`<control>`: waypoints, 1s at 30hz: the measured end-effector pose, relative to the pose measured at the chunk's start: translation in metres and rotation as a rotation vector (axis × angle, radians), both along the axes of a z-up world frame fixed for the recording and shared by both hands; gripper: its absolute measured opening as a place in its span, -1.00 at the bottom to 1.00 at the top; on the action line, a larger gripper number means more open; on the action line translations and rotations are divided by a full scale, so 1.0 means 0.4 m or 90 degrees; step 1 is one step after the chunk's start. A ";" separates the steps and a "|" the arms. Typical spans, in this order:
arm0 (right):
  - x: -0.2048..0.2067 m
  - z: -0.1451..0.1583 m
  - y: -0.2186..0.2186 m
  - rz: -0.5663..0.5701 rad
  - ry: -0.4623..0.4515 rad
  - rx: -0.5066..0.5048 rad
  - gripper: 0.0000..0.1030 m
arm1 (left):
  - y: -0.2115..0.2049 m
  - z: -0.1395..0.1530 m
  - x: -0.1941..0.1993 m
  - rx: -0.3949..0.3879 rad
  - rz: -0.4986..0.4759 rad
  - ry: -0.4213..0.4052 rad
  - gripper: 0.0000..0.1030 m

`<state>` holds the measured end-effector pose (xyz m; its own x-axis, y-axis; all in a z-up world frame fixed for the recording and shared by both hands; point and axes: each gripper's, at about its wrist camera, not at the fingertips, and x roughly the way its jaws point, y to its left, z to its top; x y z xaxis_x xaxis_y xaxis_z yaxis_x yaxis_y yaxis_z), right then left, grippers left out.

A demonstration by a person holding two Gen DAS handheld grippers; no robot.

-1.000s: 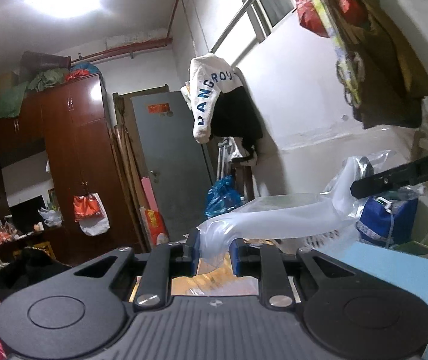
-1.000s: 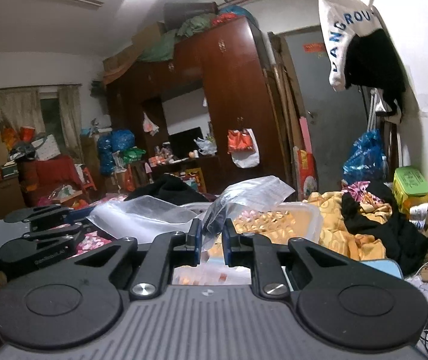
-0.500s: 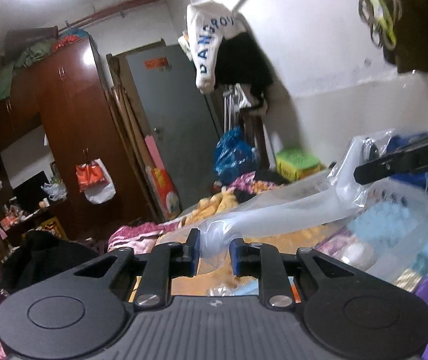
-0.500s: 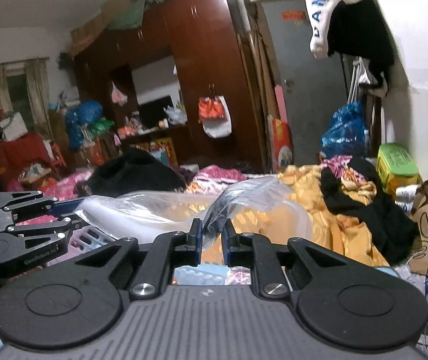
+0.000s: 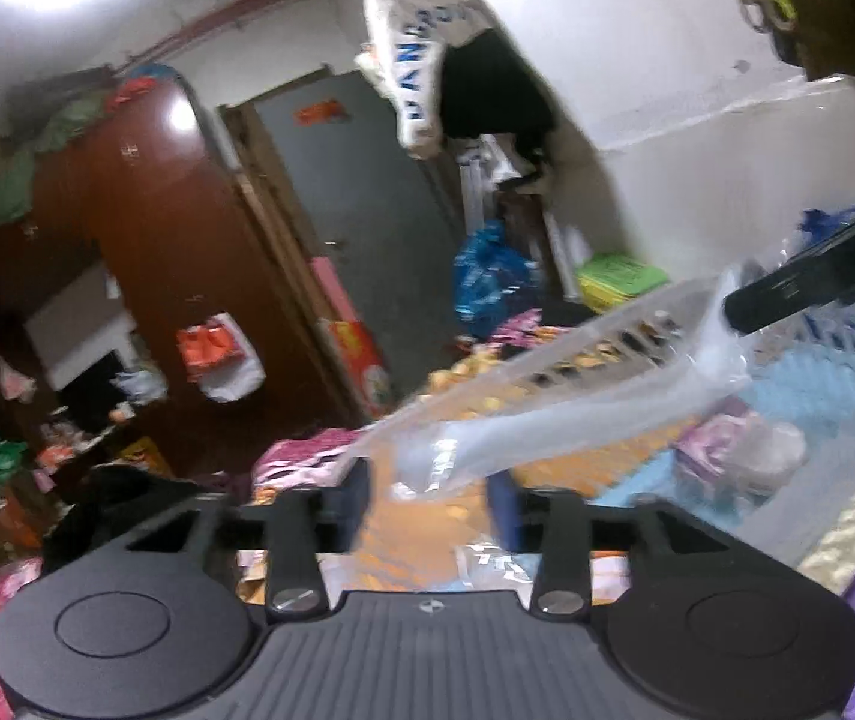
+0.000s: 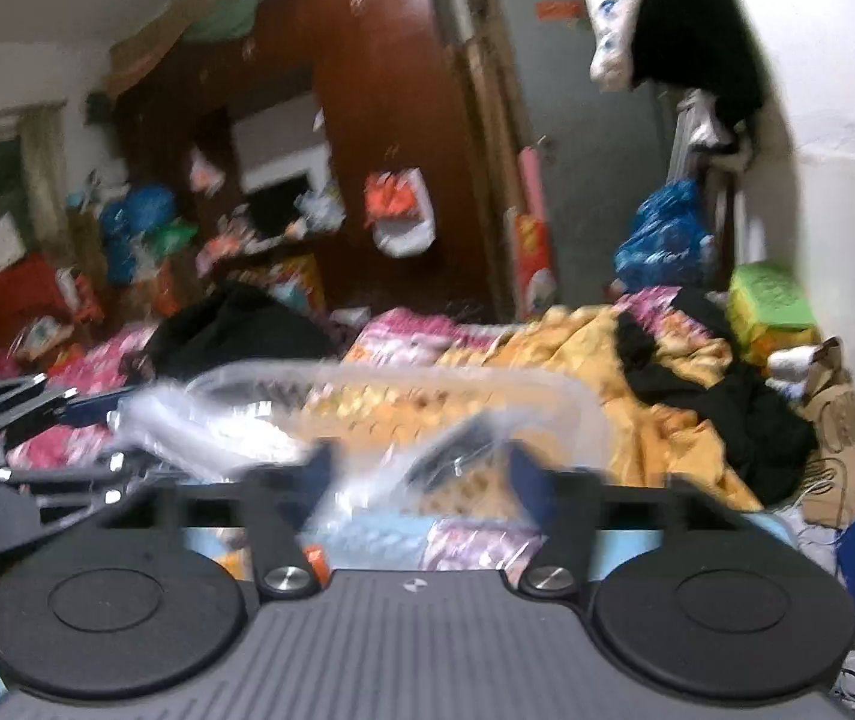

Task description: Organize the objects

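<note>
Left wrist view: left gripper (image 5: 427,495), jaws opening; the crinkly clear plastic bag (image 5: 547,420) lies between the pads, released, not pinched. Bag stretches toward two o'clock, where the right gripper's black finger (image 5: 817,288) meets it. Thin, glossy, limp film.

Right wrist view: right gripper (image 6: 421,468), jaws opening, bag (image 6: 379,480) loose between them. Translucent rigid slotted basket (image 6: 577,414) at twelve o'clock, just beyond. Judgement: best withdraw both grippers straight back so the film settles without snagging.
</note>
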<state>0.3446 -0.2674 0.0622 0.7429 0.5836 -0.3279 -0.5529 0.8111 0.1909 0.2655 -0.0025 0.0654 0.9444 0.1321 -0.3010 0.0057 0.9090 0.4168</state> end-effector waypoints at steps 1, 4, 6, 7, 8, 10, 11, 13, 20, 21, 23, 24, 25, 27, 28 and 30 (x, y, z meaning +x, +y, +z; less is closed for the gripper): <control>-0.006 0.006 -0.005 0.001 -0.008 0.005 0.66 | 0.006 0.006 -0.008 -0.013 -0.003 -0.006 0.31; -0.024 0.020 -0.014 -0.009 -0.019 0.004 0.94 | 0.012 0.025 -0.032 -0.030 -0.007 -0.029 0.58; -0.041 0.025 -0.022 -0.008 -0.027 0.005 0.96 | 0.014 0.037 -0.048 -0.041 -0.012 -0.036 0.60; -0.052 0.027 -0.028 -0.004 -0.030 0.009 0.96 | 0.016 0.042 -0.057 -0.051 -0.013 -0.039 0.60; -0.072 0.025 -0.040 0.000 -0.034 0.015 0.98 | 0.018 0.047 -0.073 -0.065 -0.017 -0.041 0.60; -0.104 0.015 -0.060 0.008 -0.043 0.026 1.00 | 0.024 0.052 -0.112 -0.096 -0.021 -0.048 0.60; -0.130 0.002 -0.078 0.018 -0.046 0.034 1.00 | 0.029 0.050 -0.127 -0.116 -0.022 -0.050 0.60; -0.172 -0.027 -0.103 0.039 -0.048 0.042 1.00 | 0.040 0.034 -0.189 -0.171 -0.049 -0.044 0.60; -0.372 -0.187 -0.200 0.055 -0.055 0.061 1.00 | 0.012 -0.114 -0.424 -0.247 -0.139 -0.049 0.60; -0.390 -0.197 -0.205 0.054 -0.058 0.072 1.00 | 0.011 -0.130 -0.446 -0.242 -0.136 -0.052 0.60; -0.413 -0.208 -0.193 0.055 -0.064 0.072 1.00 | 0.017 -0.153 -0.469 -0.229 -0.116 -0.047 0.60; -0.419 -0.205 -0.182 0.055 -0.073 0.064 1.00 | 0.023 -0.159 -0.471 -0.225 -0.103 -0.047 0.60; -0.429 -0.201 -0.163 0.055 -0.091 0.054 1.00 | 0.033 -0.168 -0.476 -0.224 -0.088 -0.051 0.60; -0.440 -0.187 -0.136 0.050 -0.123 0.046 1.00 | 0.053 -0.169 -0.479 -0.235 -0.075 -0.052 0.60; -0.450 -0.183 -0.121 0.054 -0.137 0.048 1.00 | 0.065 -0.172 -0.478 -0.245 -0.072 -0.053 0.60; -0.457 -0.179 -0.098 0.072 -0.148 0.046 1.00 | 0.080 -0.173 -0.474 -0.256 -0.066 -0.056 0.60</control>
<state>0.1617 -0.3066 -0.0096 0.7219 0.6831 -0.1104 -0.6751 0.7303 0.1042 0.0760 0.0297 -0.0039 0.9711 -0.0763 -0.2261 0.0856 0.9958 0.0318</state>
